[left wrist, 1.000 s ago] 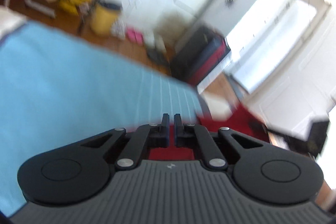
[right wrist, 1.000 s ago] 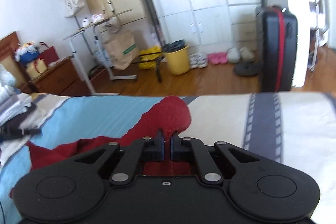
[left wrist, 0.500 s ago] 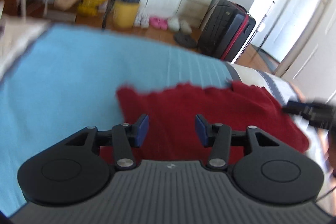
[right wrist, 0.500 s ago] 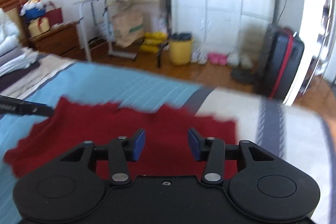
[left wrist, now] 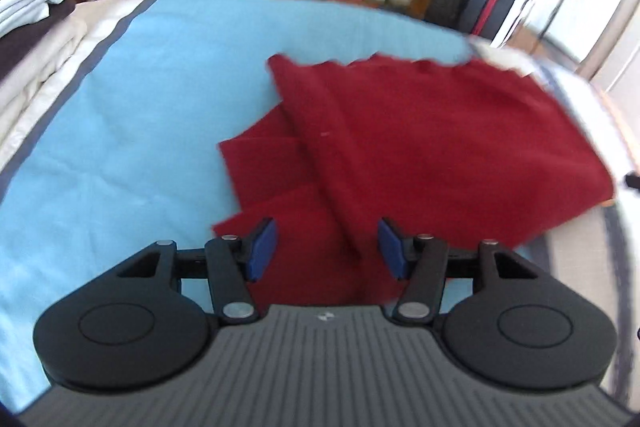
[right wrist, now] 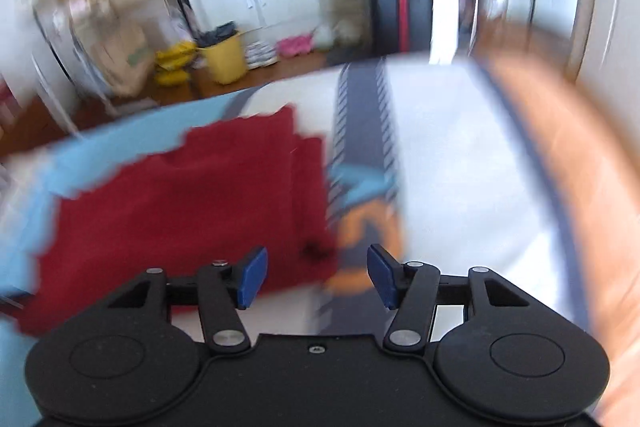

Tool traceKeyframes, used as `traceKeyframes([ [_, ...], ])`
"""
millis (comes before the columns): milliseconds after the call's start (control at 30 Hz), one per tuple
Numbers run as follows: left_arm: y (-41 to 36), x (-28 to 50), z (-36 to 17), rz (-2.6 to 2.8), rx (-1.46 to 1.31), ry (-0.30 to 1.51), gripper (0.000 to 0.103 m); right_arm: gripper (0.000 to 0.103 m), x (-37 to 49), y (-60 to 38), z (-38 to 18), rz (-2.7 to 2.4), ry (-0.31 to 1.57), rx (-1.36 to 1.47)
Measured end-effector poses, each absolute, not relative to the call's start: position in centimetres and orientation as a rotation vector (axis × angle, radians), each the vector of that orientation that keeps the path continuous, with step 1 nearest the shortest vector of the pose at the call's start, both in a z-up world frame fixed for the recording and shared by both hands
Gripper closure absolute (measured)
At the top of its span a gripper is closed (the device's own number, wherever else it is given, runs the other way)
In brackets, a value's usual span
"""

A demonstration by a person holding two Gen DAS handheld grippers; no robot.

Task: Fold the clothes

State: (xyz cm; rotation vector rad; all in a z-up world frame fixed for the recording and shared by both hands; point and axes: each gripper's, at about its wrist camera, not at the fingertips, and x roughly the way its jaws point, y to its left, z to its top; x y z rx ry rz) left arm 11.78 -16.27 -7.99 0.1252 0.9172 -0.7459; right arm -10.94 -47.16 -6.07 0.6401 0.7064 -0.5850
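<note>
Across the middle of the left wrist frame: the red garment (left wrist: 420, 147) lies on the blue bedspread (left wrist: 140, 107), one layer folded over another, with a diagonal crease running toward the lower centre and uneven flaps sticking out at its left side.
Garment in the right wrist frame: it fills the centre left (right wrist: 192, 203), its right edge just beside a dark striped band of the bedding (right wrist: 360, 115); the view is smeared.
Left gripper (left wrist: 326, 247): fingers spread wide, nothing between them, poised over the near edge of the cloth.
Right gripper (right wrist: 316, 273): fingers also apart and empty, above the lower right corner of the cloth.
Stage: layers are stacked but not squared, which fits a fold partway done.
Risk, misalignment: the protruding flaps could get locked in if a further fold goes over them.
Risk, bad pinch: closing on the top layer alone would drag it off the one beneath.
Risk, bedding: a deep bite could catch the bedspread too.
Risk, aim: the right view's blur suggests quick motion, so a grab could miss the corner.
</note>
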Motion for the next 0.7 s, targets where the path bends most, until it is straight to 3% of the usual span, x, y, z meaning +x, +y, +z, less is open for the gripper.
traceKeyframes([
  [167,-16.4,9.6,-6.1,-0.861,-0.015,0.839,0.048,0.041,-12.6,-47.6,-9.3,-0.430,0.579,1.071],
  [400,-15.5,9.9,-10.8,-0.772,-0.382,1.140,0.048,0.041,-11.4,-47.6,-12.7,-0.498,0.432,1.205],
  [567,-13.8,11.0,-11.9,-0.675,-0.535,1.115,0.047,0.039,-10.4,-47.7,-13.6,-0.568,0.357,1.162],
  [700,-16.1,12.2,-12.9,-0.704,-0.442,1.087,0.046,0.037,-8.2,-48.0,-13.1,-0.601,0.365,1.028],
])
